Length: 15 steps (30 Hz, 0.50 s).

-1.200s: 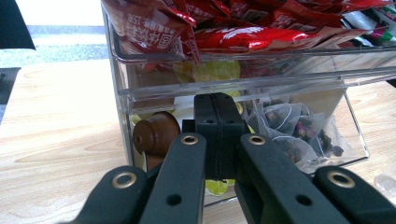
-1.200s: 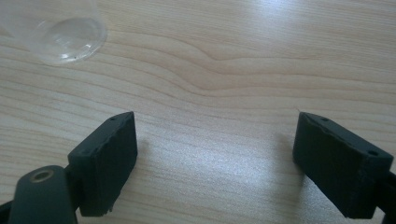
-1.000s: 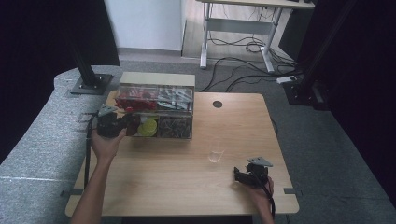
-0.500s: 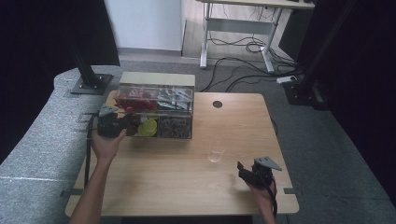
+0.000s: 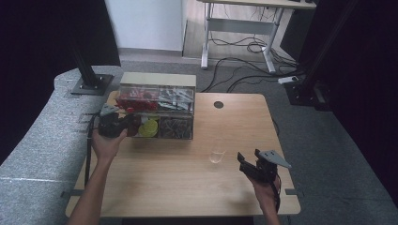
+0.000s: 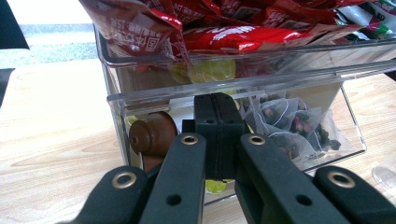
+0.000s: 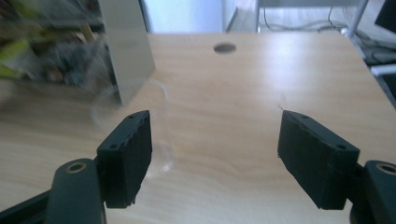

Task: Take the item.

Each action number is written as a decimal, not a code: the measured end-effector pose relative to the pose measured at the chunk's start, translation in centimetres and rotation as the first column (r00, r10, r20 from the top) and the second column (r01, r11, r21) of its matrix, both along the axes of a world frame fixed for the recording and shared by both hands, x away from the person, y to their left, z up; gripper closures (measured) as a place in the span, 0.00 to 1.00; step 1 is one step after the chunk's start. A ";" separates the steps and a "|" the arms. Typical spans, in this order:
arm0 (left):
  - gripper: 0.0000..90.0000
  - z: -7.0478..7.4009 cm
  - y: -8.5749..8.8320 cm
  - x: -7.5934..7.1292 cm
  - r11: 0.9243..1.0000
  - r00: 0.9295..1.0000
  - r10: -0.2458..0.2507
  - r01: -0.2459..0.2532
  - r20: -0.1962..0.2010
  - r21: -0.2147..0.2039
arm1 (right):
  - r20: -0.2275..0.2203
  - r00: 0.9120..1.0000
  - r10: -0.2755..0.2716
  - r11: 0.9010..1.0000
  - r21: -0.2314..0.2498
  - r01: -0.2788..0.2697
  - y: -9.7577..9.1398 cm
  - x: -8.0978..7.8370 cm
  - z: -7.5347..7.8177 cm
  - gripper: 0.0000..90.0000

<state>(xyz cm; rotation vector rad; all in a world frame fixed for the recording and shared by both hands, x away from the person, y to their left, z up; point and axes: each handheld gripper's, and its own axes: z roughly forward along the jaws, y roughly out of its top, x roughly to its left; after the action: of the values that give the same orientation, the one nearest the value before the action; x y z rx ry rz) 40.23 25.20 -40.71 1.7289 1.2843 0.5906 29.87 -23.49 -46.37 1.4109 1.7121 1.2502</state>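
Note:
A clear plastic organiser box [image 5: 157, 80] stands at the table's back left, with red packets [image 5: 136, 101] on top and tea bags [image 6: 289, 121], a brown capsule [image 6: 152, 135] and yellow pieces [image 5: 149, 127] below. My left gripper [image 5: 129, 123] is shut, its tips [image 6: 218, 100] against the box's lower front at the left end. My right gripper [image 5: 244, 161] is held above the table's front right and open [image 7: 215, 140]. Its jaws have just closed a little, with nothing between them. A small clear cup [image 5: 217, 156] stands just left of it.
The wooden table [image 5: 187, 187] has a round cable hole [image 5: 218, 104] at the back. Grey padded covers lie to the left [image 5: 42, 140]. A desk frame and cables [image 5: 244, 42] stand on the floor behind.
My right gripper has lifted off the table and now hangs higher, its jaws slightly narrower. My left gripper and the box have stayed put.

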 end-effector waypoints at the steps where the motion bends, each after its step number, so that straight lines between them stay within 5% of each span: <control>1: 1.00 0.0 0.0 0.0 1.000 1.000 0.000 0.000 -0.001 0.000 | 0.010 1.000 0.001 1.000 -0.003 -0.001 0.2 0.1 0.3 0.30; 15: 1.00 0.0 -0.2 0.0 1.000 1.000 -0.007 0.007 -0.003 0.000 | 0.061 0.985 0.160 0.987 -0.019 -0.159 5.1 1.5 3.9 0.35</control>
<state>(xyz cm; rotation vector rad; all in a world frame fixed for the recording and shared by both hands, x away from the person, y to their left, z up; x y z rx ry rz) 40.24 24.97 -40.75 1.7339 1.2802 0.5841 31.36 -18.38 -42.51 1.2325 1.8169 1.3500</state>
